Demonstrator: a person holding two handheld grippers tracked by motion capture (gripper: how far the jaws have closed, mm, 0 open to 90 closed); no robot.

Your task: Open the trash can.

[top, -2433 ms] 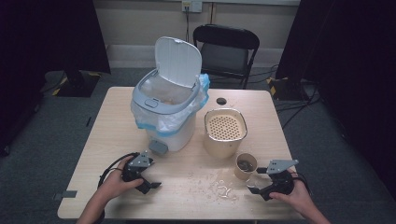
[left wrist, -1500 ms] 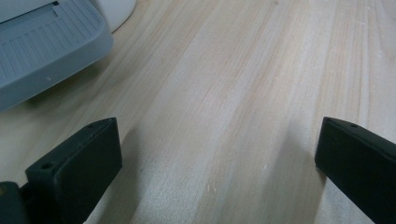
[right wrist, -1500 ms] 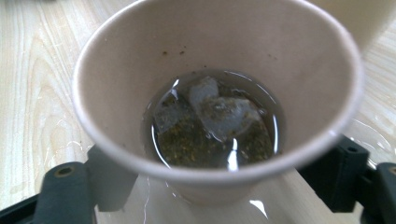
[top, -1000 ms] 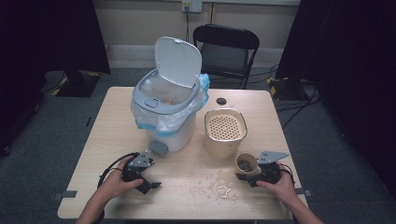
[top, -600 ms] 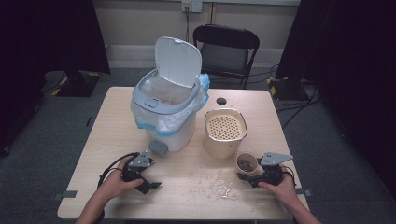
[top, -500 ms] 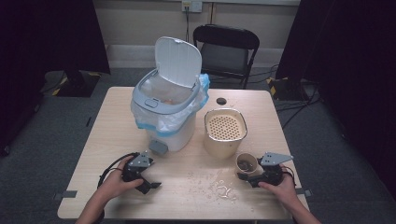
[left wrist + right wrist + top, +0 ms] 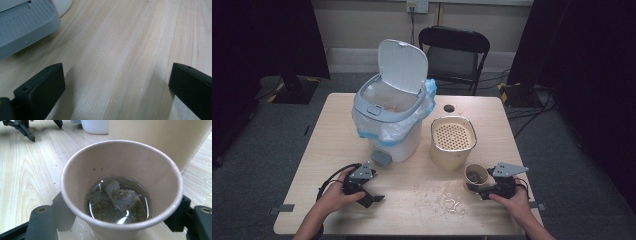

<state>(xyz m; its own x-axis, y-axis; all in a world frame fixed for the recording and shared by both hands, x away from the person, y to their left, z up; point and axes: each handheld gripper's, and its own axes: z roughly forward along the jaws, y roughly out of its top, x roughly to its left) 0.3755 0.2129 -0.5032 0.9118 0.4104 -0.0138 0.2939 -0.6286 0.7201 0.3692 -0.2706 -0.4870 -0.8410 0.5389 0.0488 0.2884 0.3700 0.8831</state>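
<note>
A paper cup [image 7: 121,187] holding dark liquid and a soaked tea bag [image 7: 119,196] is seen standing on the counter [image 7: 412,200] between the jaws of the right hand-held gripper [image 7: 484,189], which are set on either side of the cup's lower wall; whether they are already pressing it cannot be told. Just beyond the cup, a beige strainer container [image 7: 453,141] is found, and farther off to that gripper's left, a white pedal bin [image 7: 393,107] with its lid raised and liner fitted. The left hand-held gripper [image 7: 371,198] is rested on the counter with jaws spread wide and nothing between them, the bin's grey pedal [image 7: 23,25] just ahead of it. Crumbs and wet marks [image 7: 452,202] are scattered between the two grippers. A spill is judged the main risk: the thin wall could be crushed by too hard a squeeze, or the liquid slopped by a tilted lift.
</note>
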